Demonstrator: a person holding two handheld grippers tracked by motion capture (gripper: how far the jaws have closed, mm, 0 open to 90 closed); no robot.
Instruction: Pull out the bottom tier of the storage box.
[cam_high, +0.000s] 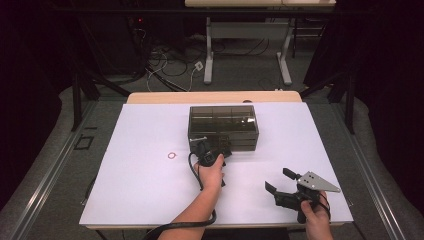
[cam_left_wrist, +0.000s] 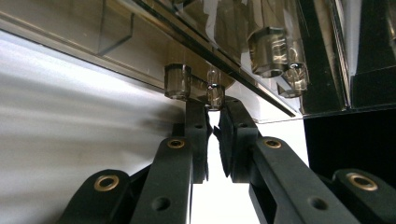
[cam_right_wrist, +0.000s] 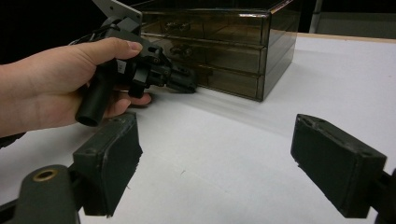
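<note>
Left gripper (cam_left_wrist: 214, 122), matte black jaws pinching a clear knob (cam_left_wrist: 214, 93) on the smoky drawer box (cam_high: 223, 120); right gripper (cam_right_wrist: 215, 163) at five o'clock, jaws wide apart.

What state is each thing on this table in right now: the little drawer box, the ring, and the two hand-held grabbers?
Drawer box: smoky clear plastic, upright, drawers look pushed in.
Drawer knob: small, clear, between the left gripper's jaw tips.
Left gripper: at the box front, jaws nearly closed around the knob.
Right gripper: jaws wide open, nothing between them, apart from the box.
Ring: lying flat on the white table, untouched.
</note>
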